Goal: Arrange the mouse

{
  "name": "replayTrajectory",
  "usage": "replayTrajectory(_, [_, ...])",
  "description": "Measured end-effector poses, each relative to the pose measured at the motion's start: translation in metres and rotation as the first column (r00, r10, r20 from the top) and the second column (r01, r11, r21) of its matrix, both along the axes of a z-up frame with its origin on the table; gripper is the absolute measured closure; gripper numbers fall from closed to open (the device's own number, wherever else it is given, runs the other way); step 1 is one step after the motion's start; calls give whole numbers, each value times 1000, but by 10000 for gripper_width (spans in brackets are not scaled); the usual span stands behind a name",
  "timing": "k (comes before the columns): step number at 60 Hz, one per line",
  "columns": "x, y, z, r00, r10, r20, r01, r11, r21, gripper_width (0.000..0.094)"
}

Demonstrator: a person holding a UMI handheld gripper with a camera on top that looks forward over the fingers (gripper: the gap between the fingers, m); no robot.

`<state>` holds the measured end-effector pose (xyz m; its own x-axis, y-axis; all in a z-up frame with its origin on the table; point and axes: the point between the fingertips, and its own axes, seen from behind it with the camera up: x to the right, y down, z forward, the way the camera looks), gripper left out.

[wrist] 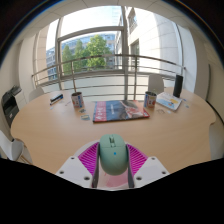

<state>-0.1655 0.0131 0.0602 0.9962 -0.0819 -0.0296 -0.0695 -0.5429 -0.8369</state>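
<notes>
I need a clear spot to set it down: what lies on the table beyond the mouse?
The mouse sits between the jaws. Beyond it lies bare wooden table, then a mousepad flanked by two cans. The surface directly under the mouse is covered.

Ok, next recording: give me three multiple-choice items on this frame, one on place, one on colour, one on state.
1. Where is the mouse?
A. Between the tool's fingers
B. On the book
C. Beside the can

2. What colour is the mouse?
A. Red
B. Pale green
C. Black

3. How does the book lie?
A. Standing upright
B. Flat on the table
C. Propped against the railing

Answers: 1 A, both pads flank it. 2 B, its shell is light green. 3 B, its cover faces up beyond the fingers.
</notes>
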Motion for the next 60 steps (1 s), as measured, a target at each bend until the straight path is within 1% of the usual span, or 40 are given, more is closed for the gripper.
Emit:
replayTrajectory(4, [-8, -2, -29, 1000, -1, 11, 2, 998, -64, 531])
replayTrajectory(6, [-10, 2, -47, 1000, -9, 15, 10, 997, -80, 524])
replayTrajectory(10, [-17, -5, -67, 1000, -15, 16, 17, 992, -125, 471])
replayTrajectory(15, [-18, -4, -71, 999, -29, 15, 30, 991, -131, 386])
replayTrajectory(17, [-17, -7, -69, 999, -38, 38, 43, 991, -126, 323])
replayTrajectory(21, [-15, -12, -48, 997, -45, 68, 53, 992, -114, 93])
replayTrajectory(22, [-17, -13, -48, 996, -45, 71, 53, 993, -108, 75])
replayTrajectory(24, [-17, -17, -41, 996, -51, 77, 58, 993, -99, 104])
replayTrajectory(27, [-19, -28, -25, 995, -59, 86, 66, 994, -83, 86])
replayTrajectory(37, [-34, -81, 37, 992, -60, 114, 67, 996, -55, 88])
replayTrajectory(45, [-44, -128, 74, 992, -60, 115, 63, 998, -26, 88])
replayTrajectory(60, [-56, -204, 109, 991, -62, 118, 61, 998, 12, 89])
